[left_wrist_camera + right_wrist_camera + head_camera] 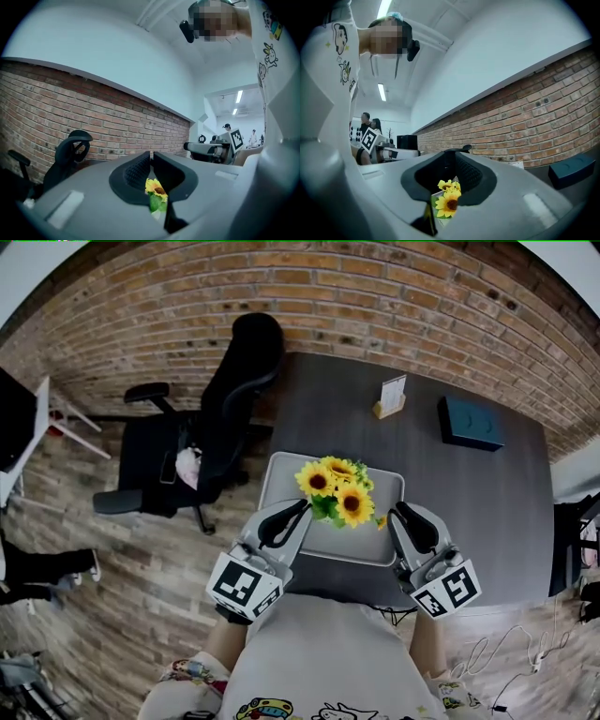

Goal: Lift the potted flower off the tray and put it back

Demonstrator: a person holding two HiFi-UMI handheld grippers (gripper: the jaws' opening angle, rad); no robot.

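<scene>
Where tray (279, 486) sits, card stand (391, 396), teal box (471, 422), chair (221, 416) nearby

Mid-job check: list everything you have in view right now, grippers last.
table: one, dark grey, centre of the head view
tray: one, grey, at the table's near edge
sunflower plant: one, yellow blooms and green leaves, over the tray; pot hidden
card stand: one, white card in a wooden base, far side of the table
box: one, dark teal, far right of the table
office chair: one, black, left of the table
brick wall: one, red-brown, behind the table
floor: wood planks, left of the table
left gripper: one, grey, jaws together, left of the blooms
right gripper: one, grey, jaws together, right of the blooms
</scene>
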